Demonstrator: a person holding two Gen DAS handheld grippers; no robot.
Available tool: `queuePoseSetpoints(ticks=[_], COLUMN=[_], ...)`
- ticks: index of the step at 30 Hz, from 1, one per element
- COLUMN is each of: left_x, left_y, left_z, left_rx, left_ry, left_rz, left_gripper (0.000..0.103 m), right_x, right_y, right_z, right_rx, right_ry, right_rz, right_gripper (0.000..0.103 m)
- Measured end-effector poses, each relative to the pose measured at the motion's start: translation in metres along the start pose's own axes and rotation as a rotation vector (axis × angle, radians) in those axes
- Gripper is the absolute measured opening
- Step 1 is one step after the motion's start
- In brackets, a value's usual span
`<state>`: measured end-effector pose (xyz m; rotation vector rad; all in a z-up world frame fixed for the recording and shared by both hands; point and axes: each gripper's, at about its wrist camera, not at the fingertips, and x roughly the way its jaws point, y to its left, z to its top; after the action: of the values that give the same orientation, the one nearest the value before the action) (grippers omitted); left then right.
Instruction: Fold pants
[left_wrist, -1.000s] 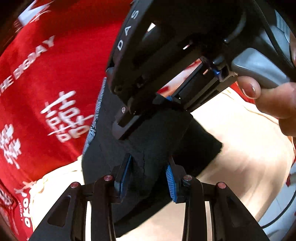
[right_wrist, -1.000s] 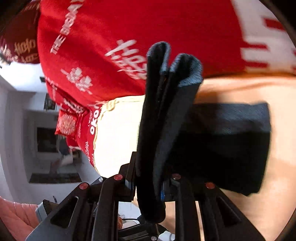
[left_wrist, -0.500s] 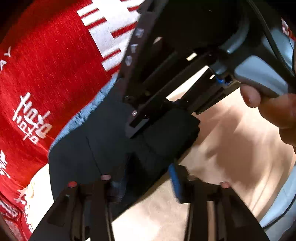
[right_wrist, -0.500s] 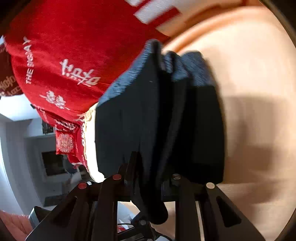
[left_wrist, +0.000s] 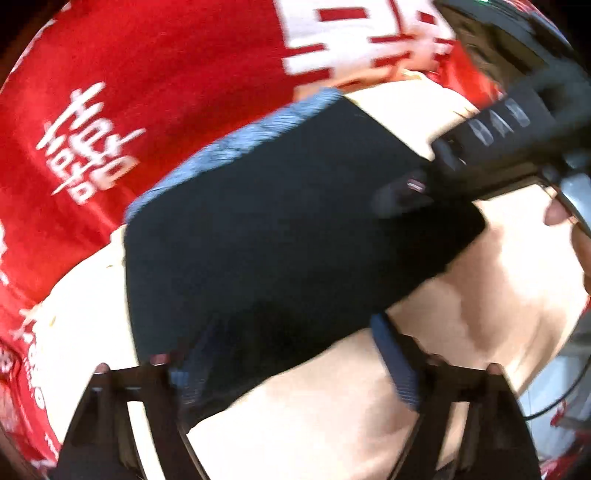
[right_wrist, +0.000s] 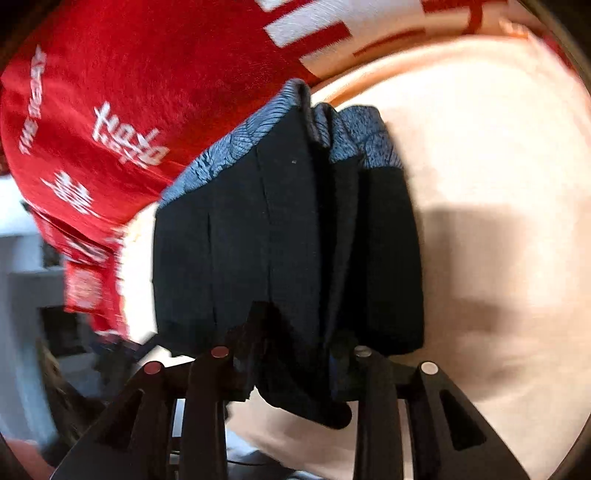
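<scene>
The dark navy pants are folded into a thick bundle with a blue-grey edge, lying over a cream surface. My left gripper has its jaws spread wide, the bundle's near edge lying loosely between them. My right gripper is shut on the pants, clamping several stacked layers at their near end. In the left wrist view the right gripper's black body reaches in from the upper right onto the bundle's far end.
A red cloth with white lettering lies behind and to the left of the pants, also in the right wrist view. The cream surface extends to the right. A person's fingers show at the right edge.
My left gripper's jaws have opened wider and let go of the pants. The bundle has come down flatter onto the cream surface, with my right gripper still clamped on it.
</scene>
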<state>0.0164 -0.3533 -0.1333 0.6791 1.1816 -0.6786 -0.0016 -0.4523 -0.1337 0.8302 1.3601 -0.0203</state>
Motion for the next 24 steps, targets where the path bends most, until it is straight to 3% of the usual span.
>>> queuePoseSetpoints(ticks=[5,9,13,15,18,24], left_x=[-0.002,-0.002,0.002,0.002,0.002,0.003], left_y=[0.027,0.044,0.059,0.065,0.074,0.093], left_z=[0.001,-0.003,-0.009,-0.012,-0.017,-0.020], left_rx=[-0.065,-0.136,-0.196,-0.212,-0.234,-0.282], left_ry=[0.017,0.042,0.065,0.072,0.080,0.098], left_rz=[-0.009,-0.012,-0.015,-0.011,-0.008,-0.011], left_gripper=[0.085,0.085,0.085,0.085,0.085,0.085], right_x=[-0.011,-0.011,-0.003,0.004,0.009,0.001], right_y=[0.024,0.020,0.005,0.005,0.007,0.001], right_z=[-0.009,-0.019,-0.023,-0.023,-0.024,-0.026], right_rx=[-0.101,-0.107,-0.086,-0.115,-0.135,-0.070], right_ry=[-0.025,-0.020,-0.022,-0.029,-0.033,-0.021], right_rz=[-0.193,-0.276,-0.302,-0.351,-0.391,-0.383], right_gripper=[0.042,0.050,0.055,0.066,0.074,0.078])
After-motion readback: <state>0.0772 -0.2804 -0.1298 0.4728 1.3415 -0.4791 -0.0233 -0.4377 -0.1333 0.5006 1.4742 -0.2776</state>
